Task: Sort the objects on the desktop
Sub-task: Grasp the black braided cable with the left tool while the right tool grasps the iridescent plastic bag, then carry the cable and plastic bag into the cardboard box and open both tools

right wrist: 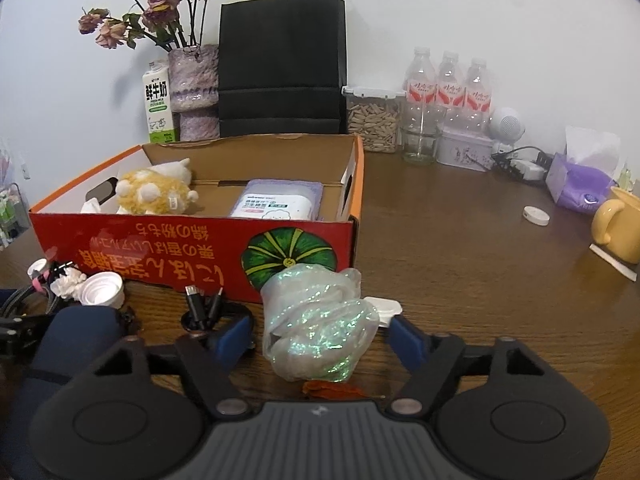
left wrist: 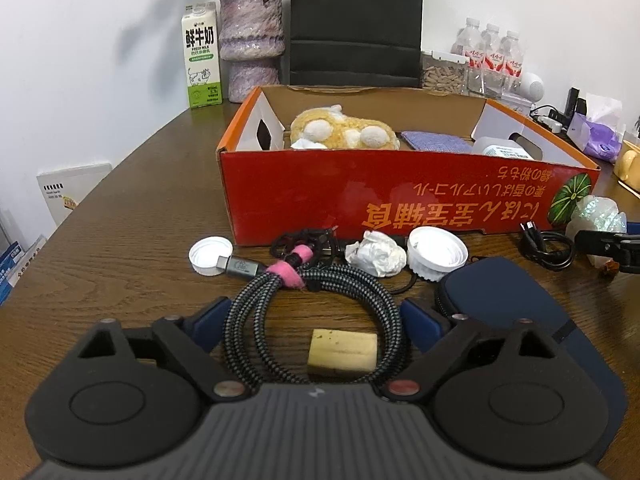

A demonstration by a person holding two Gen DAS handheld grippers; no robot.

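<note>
A red cardboard box (left wrist: 400, 192) stands on the wooden table and holds a yellow plush toy (left wrist: 344, 130), a purple pouch (left wrist: 436, 142) and a pack of wipes (right wrist: 276, 204). My left gripper (left wrist: 316, 320) is open, its blue fingers on either side of a coiled braided cable (left wrist: 316, 300) with a pink strap; a yellow eraser block (left wrist: 342, 352) lies inside the coil. My right gripper (right wrist: 324, 336) is open around a glittery plastic bag (right wrist: 320, 320) in front of the box (right wrist: 192, 256).
Crumpled tissue (left wrist: 376, 254), two white caps (left wrist: 210, 254) (left wrist: 436, 254), a navy pouch (left wrist: 504, 300) and a black cable (right wrist: 204, 304) lie before the box. Milk carton (left wrist: 202, 60), vase (left wrist: 250, 44), black bag (right wrist: 282, 64), bottles (right wrist: 448, 88), yellow mug (right wrist: 618, 226) and tissues (right wrist: 580, 184) stand around.
</note>
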